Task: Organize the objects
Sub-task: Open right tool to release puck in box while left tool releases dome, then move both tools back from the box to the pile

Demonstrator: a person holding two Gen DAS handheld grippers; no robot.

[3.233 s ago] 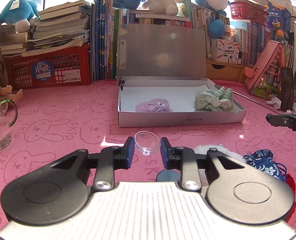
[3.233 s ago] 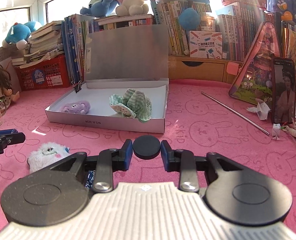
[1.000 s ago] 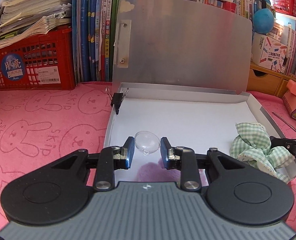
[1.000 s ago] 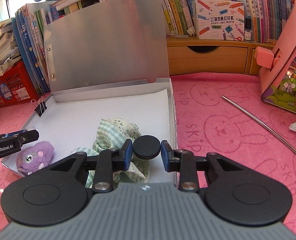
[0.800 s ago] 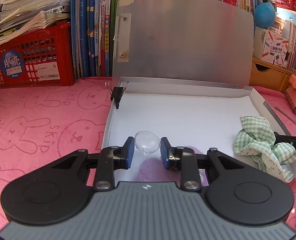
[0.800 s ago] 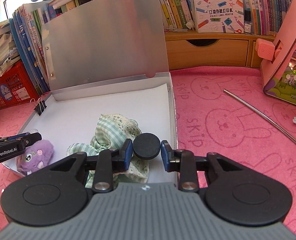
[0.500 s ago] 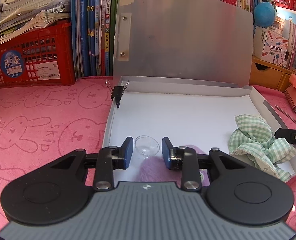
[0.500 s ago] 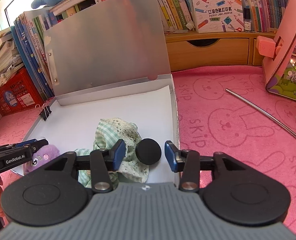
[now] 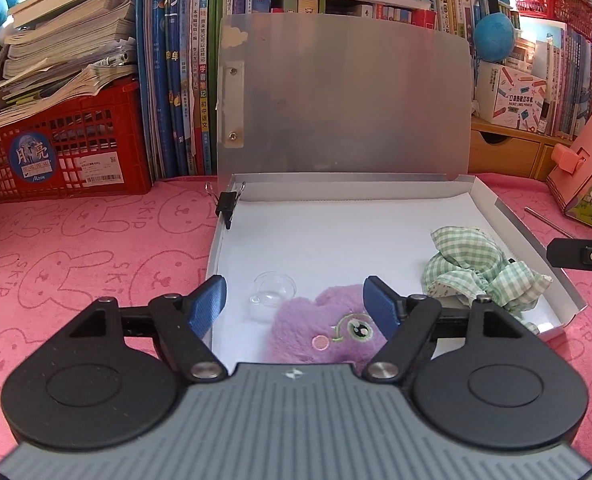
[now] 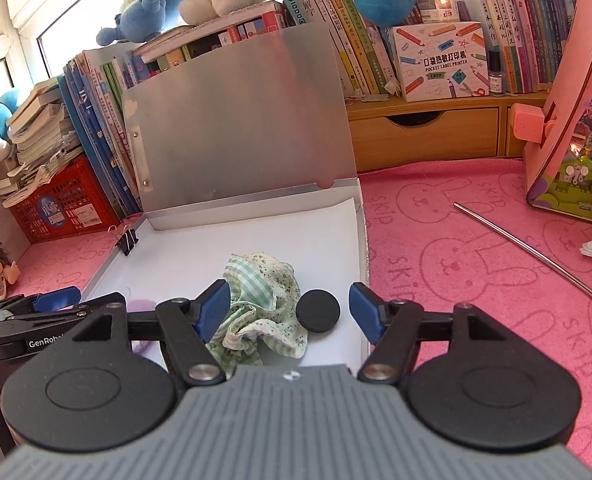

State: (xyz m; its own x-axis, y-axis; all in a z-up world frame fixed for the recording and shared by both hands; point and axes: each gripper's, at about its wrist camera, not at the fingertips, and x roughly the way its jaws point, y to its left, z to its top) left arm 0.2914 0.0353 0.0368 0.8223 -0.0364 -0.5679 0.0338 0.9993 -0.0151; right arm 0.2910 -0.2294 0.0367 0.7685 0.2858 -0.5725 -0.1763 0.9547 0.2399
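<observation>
Both grippers, left [image 9: 294, 298] and right [image 10: 289, 306], have just spread apart: clear cup [image 9: 272, 295] and black disc [image 10: 318, 311] lie free in the box [image 9: 526, 232] (lid at twelve o'clock).

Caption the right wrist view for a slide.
Right gripper, fingers just opened, over a black disc lying beside a green checked cloth in the open box.

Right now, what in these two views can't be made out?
- Purple plush toy: left wrist view, lower part hidden by the left gripper; right wrist view, nearly all hidden.
- Checked cloth: right wrist view, near edge hidden by the right gripper.
- Clear dish: too transparent to tell its shape.
</observation>
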